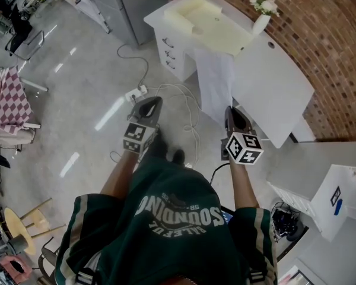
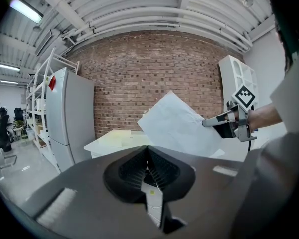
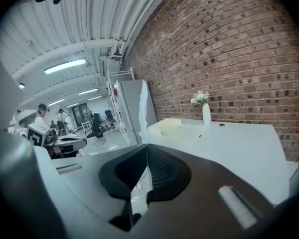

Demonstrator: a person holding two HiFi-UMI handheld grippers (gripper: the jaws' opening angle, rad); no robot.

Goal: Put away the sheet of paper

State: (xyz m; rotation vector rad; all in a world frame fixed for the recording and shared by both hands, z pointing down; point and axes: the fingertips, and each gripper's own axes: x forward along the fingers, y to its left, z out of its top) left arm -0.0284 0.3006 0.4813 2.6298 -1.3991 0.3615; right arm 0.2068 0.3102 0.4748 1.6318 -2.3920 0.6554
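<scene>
Our green jersey filled the bottom centre of the head view, and just above it we held the left gripper at centre left, its jaws clenched on nothing. At centre right our right gripper was clamped on the lower edge of the sheet of paper. That sheet hung in the air and reached up the frame to the white desk at upper right, where a cream tray and a vase of flowers stood farthest back.
</scene>
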